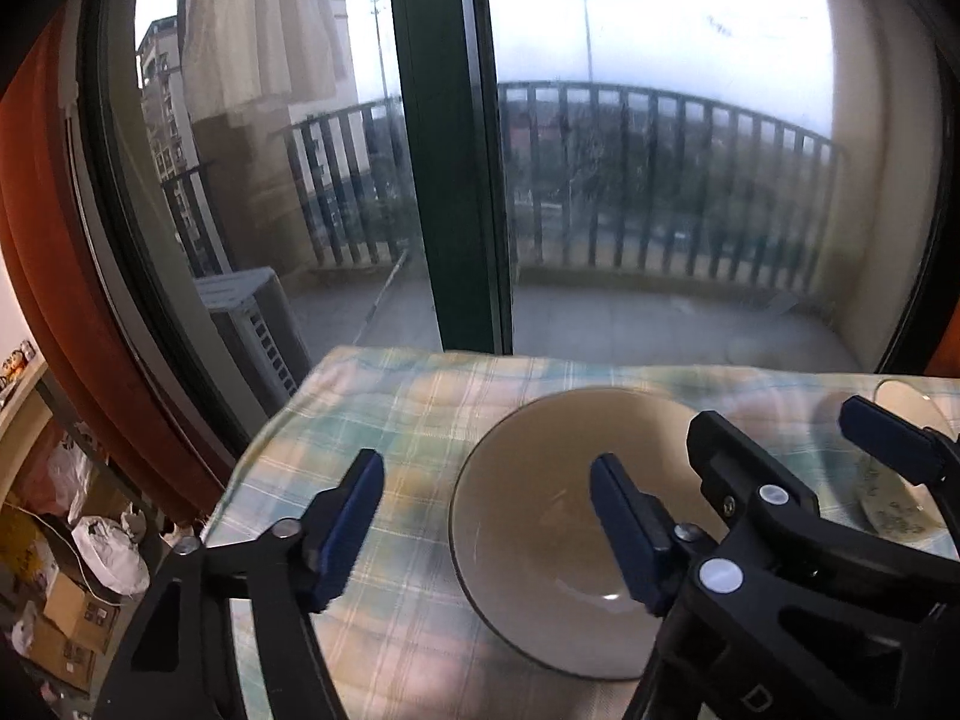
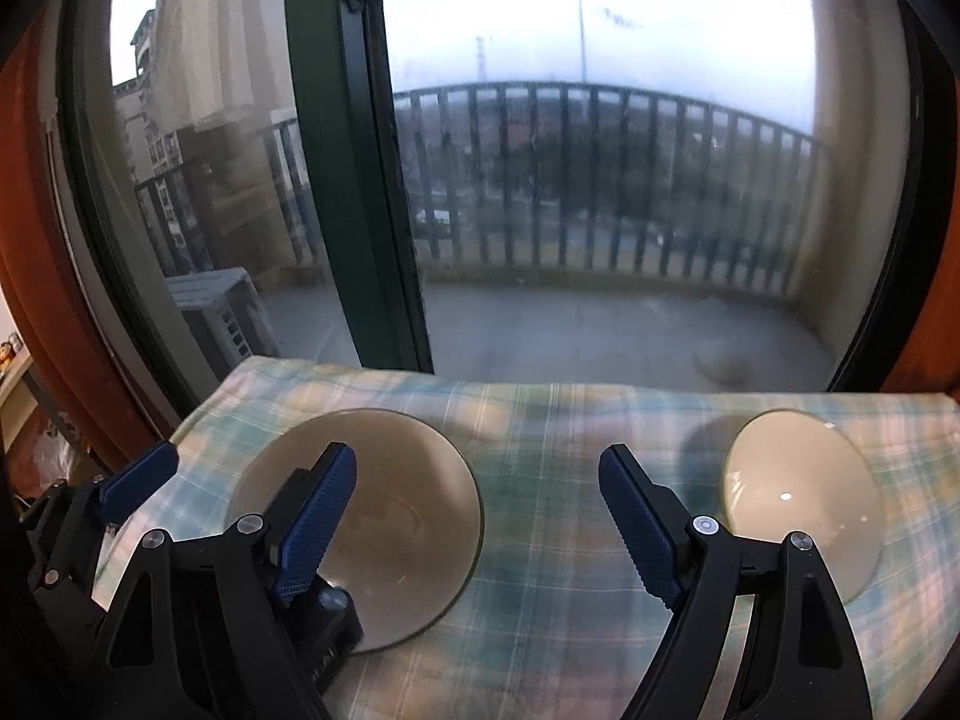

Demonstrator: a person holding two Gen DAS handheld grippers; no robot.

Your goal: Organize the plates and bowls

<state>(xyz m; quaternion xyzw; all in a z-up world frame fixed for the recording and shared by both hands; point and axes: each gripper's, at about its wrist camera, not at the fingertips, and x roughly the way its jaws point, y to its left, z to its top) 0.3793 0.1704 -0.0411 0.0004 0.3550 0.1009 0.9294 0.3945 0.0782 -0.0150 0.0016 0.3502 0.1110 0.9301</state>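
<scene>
Checked cloth in pale green, yellow and white covers a worktop that stands against a tall glass door with a dark green frame; a balcony with a dark railing shows beyond the glass.

Two dishes sit on the cloth, well apart. A wide, shallow grey-brown plate lies toward the left edge of the worktop. A smaller white bowl stands upright toward the right edge, near the far right corner.

The left gripper hangs over the left rim of the plate, its blue-padded jaws parted. One pad lies over the bare cloth beside the plate and the other over the plate's hollow, so the rim sits between them. The pads do not press on it, and nothing is held.

The right gripper hangs over the middle of the worktop, its jaws spread wide and empty. Its left pad shows over the plate and its right pad just beside the bowl, touching neither, with bare cloth between them.

Cardboard boxes and white plastic bags lie on the floor left of the worktop.
</scene>
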